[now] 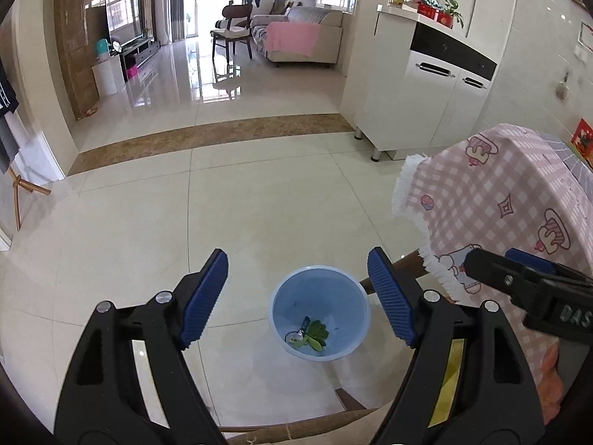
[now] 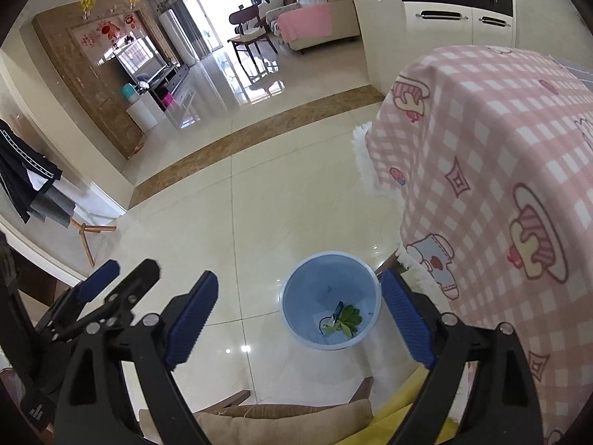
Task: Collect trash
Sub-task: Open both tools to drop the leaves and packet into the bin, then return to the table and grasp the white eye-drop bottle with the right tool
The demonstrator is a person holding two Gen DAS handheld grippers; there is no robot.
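cream floor tiles (image 1: pixel 259 204) hold a blue bin (image 1: pixel 319 311); both tools, left (image 1: pixel 296 296) and right (image 2: pixel 300 320), gape released above.

Floor (image 1: pixel 155 230) tiles around the blue bin (image 1: pixel 319 311) are bare on the left and upper sides of the frame. Bin mouth open from above, leaves and scraps only at the bottom. Right side tight: the desk with its pink checked cloth (image 1: pixel 493 200) hangs over just right of the bin, fringe near the rim. Chair cushion (image 2: pixel 285 421) at bottom edge. Left tool (image 1: pixel 298 298) and right tool (image 2: pixel 300 319) both hang above the bin with jaws spread, nothing between them.
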